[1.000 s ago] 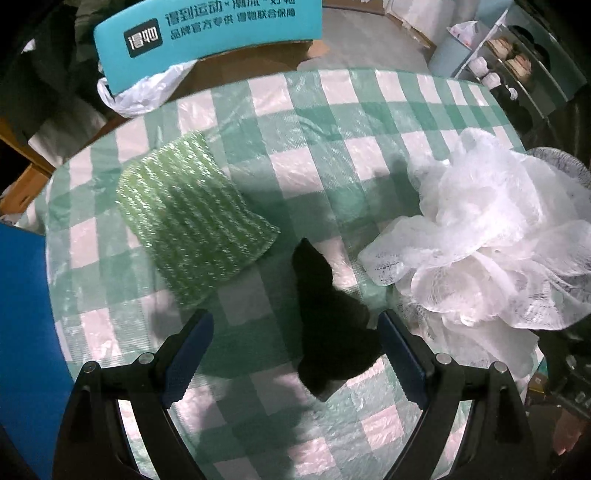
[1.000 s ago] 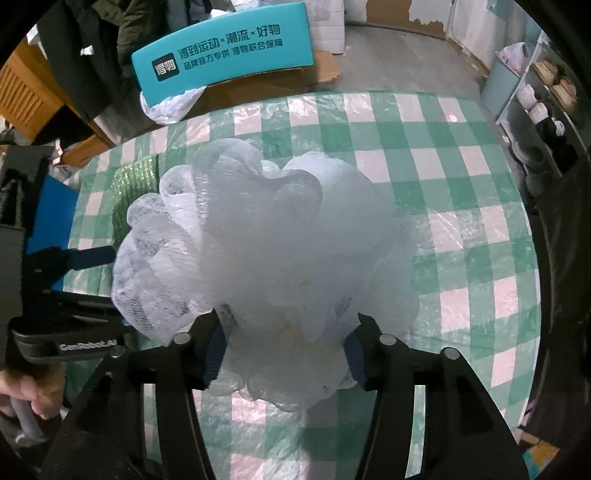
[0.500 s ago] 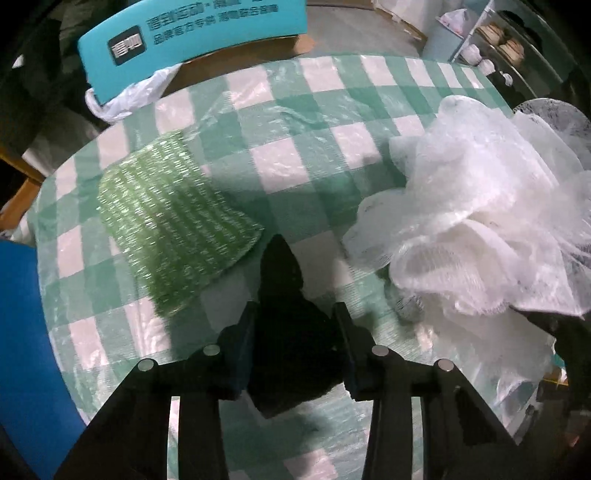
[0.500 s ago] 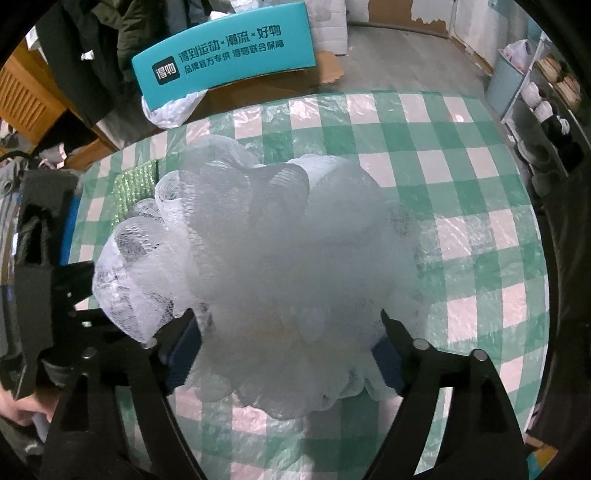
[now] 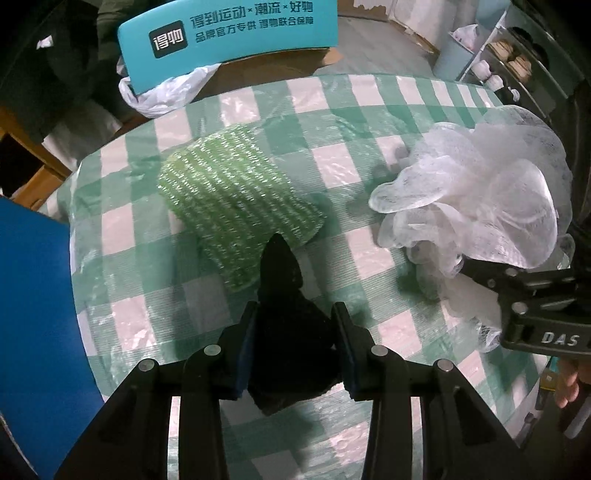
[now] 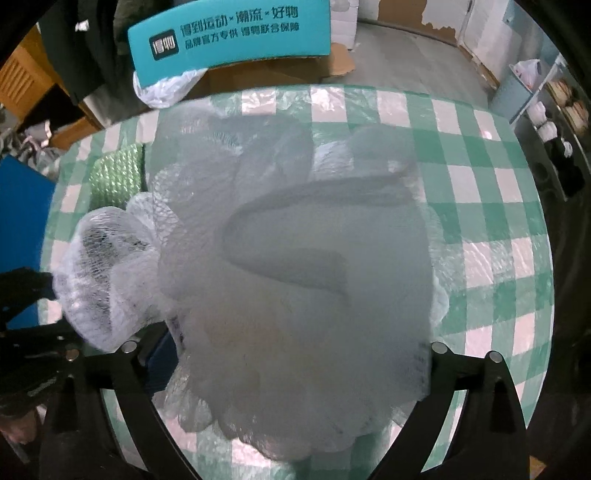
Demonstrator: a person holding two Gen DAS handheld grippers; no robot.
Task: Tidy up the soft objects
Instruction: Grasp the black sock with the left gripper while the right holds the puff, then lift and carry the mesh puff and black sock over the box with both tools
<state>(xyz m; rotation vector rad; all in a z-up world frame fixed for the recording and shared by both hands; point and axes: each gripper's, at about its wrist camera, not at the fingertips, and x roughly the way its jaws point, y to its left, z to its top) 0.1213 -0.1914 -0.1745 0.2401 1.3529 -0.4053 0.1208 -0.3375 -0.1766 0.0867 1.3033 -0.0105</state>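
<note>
One round bench (image 5: 369,122) under a green-and-white checked cover carries the soft things: one white mesh bath puff (image 5: 476,206), one green glittery knitted pad (image 5: 236,206) and one black soft piece (image 5: 288,325).

One teal sign with white Chinese lettering (image 5: 229,33) stands beyond the far edge of the bench, with one crumpled white plastic bag (image 5: 162,92) at its foot. A blue panel (image 5: 33,314) fills the left margin of the left wrist view. At far right a shelf (image 5: 506,62) holds small pale items, too small to tell apart.

The mesh bath puff sits between the fingers of the right tongs (image 6: 280,347), which stand wide on either side of it; the puff's bulk fills the right wrist view (image 6: 295,266) and hides most of the bench behind it, so whether the pads press it I cannot tell. The green knitted pad lies flat on the bench, left of the puff and apart from it.

The left tongs (image 5: 295,332) are drawn narrow and clamp the black soft piece, whose pointed end overlaps the pad's near edge in the left wrist view.
</note>
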